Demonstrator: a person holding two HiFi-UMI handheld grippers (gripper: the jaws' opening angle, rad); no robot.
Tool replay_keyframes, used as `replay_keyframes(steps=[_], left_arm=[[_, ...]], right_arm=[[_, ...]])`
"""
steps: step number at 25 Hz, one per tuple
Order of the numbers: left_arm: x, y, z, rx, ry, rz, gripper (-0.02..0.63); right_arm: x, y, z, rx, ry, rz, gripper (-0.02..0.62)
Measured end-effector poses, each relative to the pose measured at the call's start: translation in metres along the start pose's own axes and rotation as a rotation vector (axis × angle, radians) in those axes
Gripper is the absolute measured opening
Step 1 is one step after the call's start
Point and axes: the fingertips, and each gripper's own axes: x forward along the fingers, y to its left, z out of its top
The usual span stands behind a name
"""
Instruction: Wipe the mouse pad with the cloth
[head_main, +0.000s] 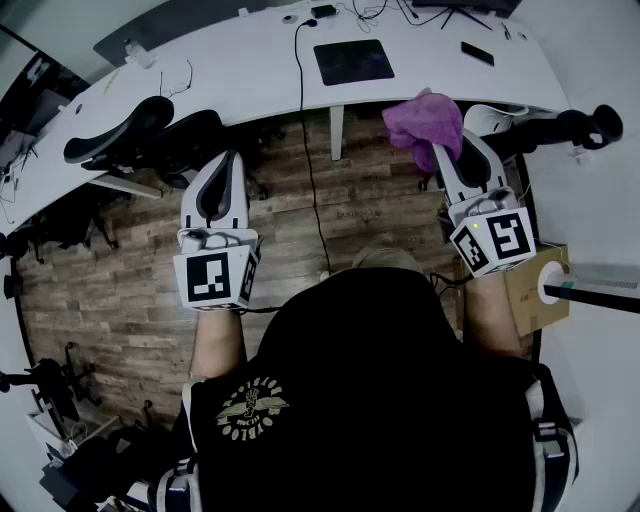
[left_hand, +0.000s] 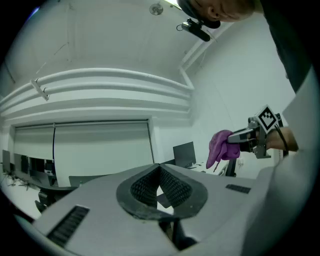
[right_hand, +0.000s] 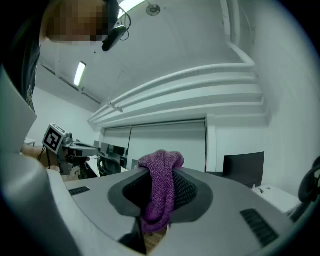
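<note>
Jaws of R gripper (right_hand: 161, 172) clamped on purple cloth (right_hand: 160, 200); L gripper (left_hand: 159, 167) jaws pressed together, tips touching.

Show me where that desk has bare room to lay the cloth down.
The desk is bare between the loose wire and the black cable. There is a second bare strip between the mouse pad and the small dark device. The back edge is crowded with cables.

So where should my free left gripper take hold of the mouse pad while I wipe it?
The mouse pad lies flat and thin on the desk, so probably pinch its near left corner, coming low from the desk's front edge.
</note>
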Motion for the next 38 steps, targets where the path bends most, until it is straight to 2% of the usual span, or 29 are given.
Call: replay_keyframes(steps=[13,18,24,27,38], left_arm=[[0.047,0.012,-0.012,0.007,-0.012,-0.01,0.003],[0.084,0.013,-0.025,0.002,0.022,-0.018,0.002],[0.132,0.021,-0.024,-0.012,0.018,-0.012,0.002],[0.153,0.025,-0.025,-0.014,0.039,0.003,0.003],[0.223,0.034,-0.009,-0.01,0.017,0.068,0.002]], right_arm=[[0.039,-0.024,-0.014,0.013,-0.014,-0.005,0.092],[0.062,-0.051,-0.023,0.03,0.003,-0.011,0.092],[0.096,-0.086,-0.029,0.035,0.019,-0.016,0.092],[0.113,-0.102,-0.033,0.04,0.034,-0.008,0.092],[0.166,-0.163,-0.028,0.04,0.029,0.04,0.092]])
